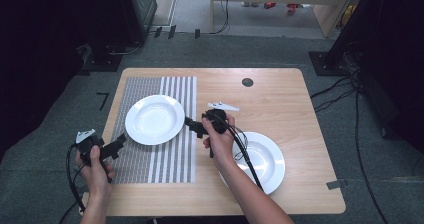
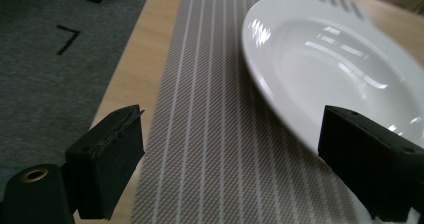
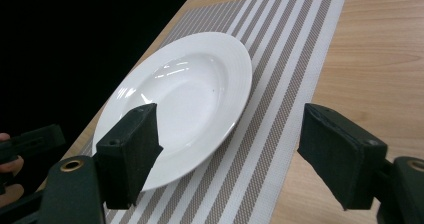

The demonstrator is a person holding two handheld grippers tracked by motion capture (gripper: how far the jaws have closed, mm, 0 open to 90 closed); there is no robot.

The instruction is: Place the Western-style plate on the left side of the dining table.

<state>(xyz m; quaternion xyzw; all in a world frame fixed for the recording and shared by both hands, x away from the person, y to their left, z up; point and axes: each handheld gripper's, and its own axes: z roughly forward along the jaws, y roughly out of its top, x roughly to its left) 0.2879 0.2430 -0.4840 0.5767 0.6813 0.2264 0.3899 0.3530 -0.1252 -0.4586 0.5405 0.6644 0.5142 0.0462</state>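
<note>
Tabletop (image 1: 280, 99): light wood, bearing a striped placemat (image 1: 172, 159) on its left half. Two white plates noted.

Plate on the placemat (image 1: 154, 119): a deep, round plate, seated flat on the upper part of the mat, bowl facing up. Being round, it has no long axis and points nowhere in particular; only the up-facing bowl and wide flat rim matter for a grip. It lies between the two grippers. Second plate (image 1: 267, 160) rests on bare wood at the right, partly covered by the right forearm.

Left gripper (image 1: 116, 147): held low at the plate's near-left, jaws spread wide, nothing between them. In the left gripper view the rim passes just ahead of the right-hand jaw; contact cannot be confirmed.

Right gripper (image 1: 195, 126): held just beside the plate's right rim, above the mat, jaws likewise released and empty. The plate is seen ahead of them in the right gripper view.

Step judged in hand: work on the placemat plate with both grippers standing off it.

For a good grip, the rim should be approached edge-on, one jaw slid under the lip and one above. Opposite sides should be taken together and closed evenly. The plate should be kept level, since glazed ceramic is likely to slip.
</note>
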